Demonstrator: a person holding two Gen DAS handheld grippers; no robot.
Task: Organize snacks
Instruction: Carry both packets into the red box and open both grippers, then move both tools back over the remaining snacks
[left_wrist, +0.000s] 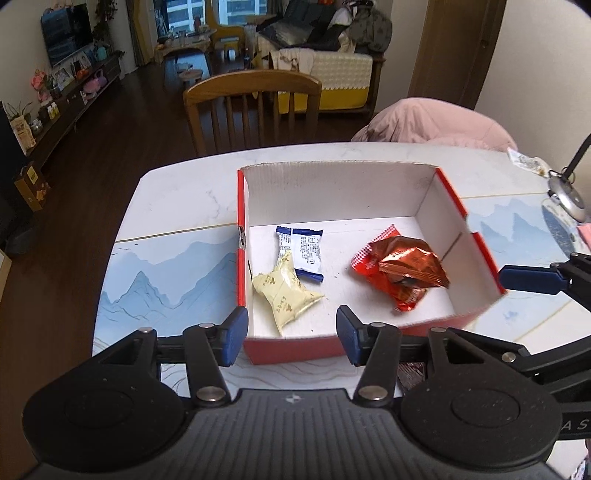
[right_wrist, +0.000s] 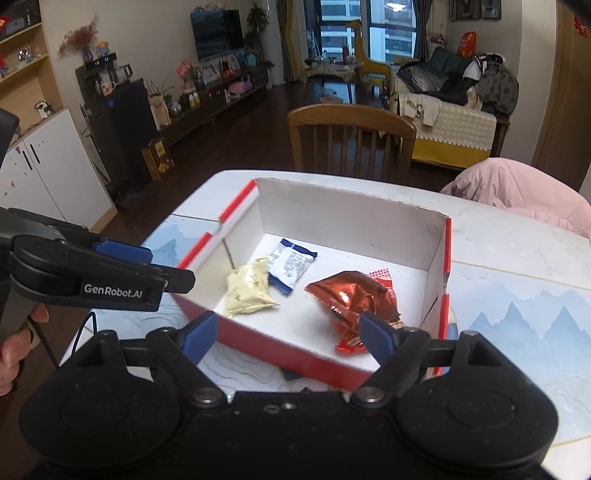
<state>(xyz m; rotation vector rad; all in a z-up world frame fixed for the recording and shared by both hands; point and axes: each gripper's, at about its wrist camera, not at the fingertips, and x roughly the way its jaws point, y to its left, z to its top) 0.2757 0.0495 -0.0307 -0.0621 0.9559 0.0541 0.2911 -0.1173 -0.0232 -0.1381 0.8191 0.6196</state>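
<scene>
Four wrapped snacks lie inside the red box (left_wrist: 476, 236) on the tabletop (left_wrist: 177, 206): one cream packet (left_wrist: 286, 291) and one blue-and-white packet (left_wrist: 306, 253) by its left wall, and one shiny copper packet (left_wrist: 410, 264) lying on one red packet (left_wrist: 369, 264) nearer its right wall. They look light, soft and crinkly with slippery film, so a pinch at a crimped end seam probably holds best. The left claw (left_wrist: 291, 334) and the right claw (right_wrist: 284, 334) both hover spread wide and empty at the box's near wall.

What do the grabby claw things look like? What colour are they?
Both are black plastic. The left gripper and right gripper have blue finger pads, round black discs and silver screws. One arm has white GenRobot.AI lettering, with a thin black cable nearby.
</scene>
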